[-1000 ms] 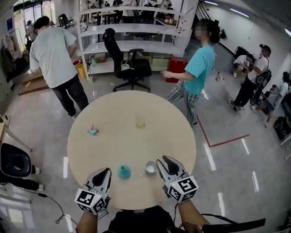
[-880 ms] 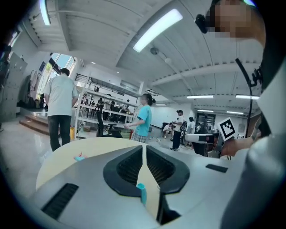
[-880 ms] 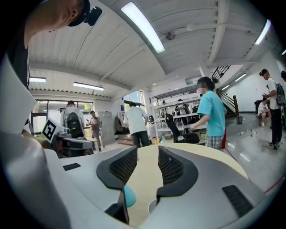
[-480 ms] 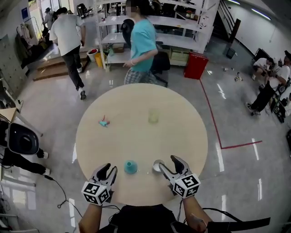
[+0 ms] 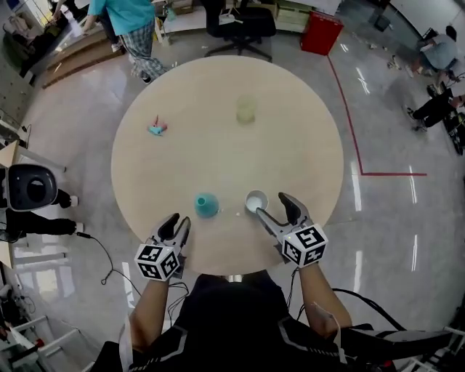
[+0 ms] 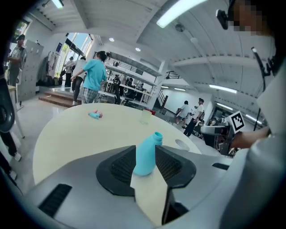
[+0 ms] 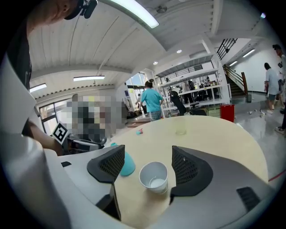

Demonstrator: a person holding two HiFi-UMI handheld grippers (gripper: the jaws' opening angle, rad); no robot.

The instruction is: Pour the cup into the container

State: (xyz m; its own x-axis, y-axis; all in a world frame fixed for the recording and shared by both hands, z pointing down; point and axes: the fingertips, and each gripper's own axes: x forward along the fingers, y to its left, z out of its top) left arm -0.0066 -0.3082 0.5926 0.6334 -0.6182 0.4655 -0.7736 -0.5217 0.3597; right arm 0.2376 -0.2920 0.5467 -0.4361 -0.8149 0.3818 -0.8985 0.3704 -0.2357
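Observation:
A teal bottle-shaped container (image 5: 206, 205) stands on the round beige table (image 5: 305, 138) near its front edge. A white paper cup (image 5: 256, 201) with a little white content stands to its right. My left gripper (image 5: 176, 221) is open just short of the container (image 6: 146, 154), which shows in the gap beyond its tips, untouched. My right gripper (image 5: 274, 207) is open with the cup (image 7: 154, 176) between its fingers, a gap on each side. Both pairs of jaws have just been opening, with nothing gripped.
A pale yellow-green translucent cup (image 5: 246, 110) stands at the table's far side. A small teal and pink object (image 5: 155, 129) lies far left. A person in a teal shirt (image 5: 134, 22) walks behind the table. A black office chair (image 5: 247, 18) and a red bin (image 5: 321, 33) stand on the floor.
Both grippers have come down toward the table and their jaws have widened. The person in teal has walked from right to left behind the table.

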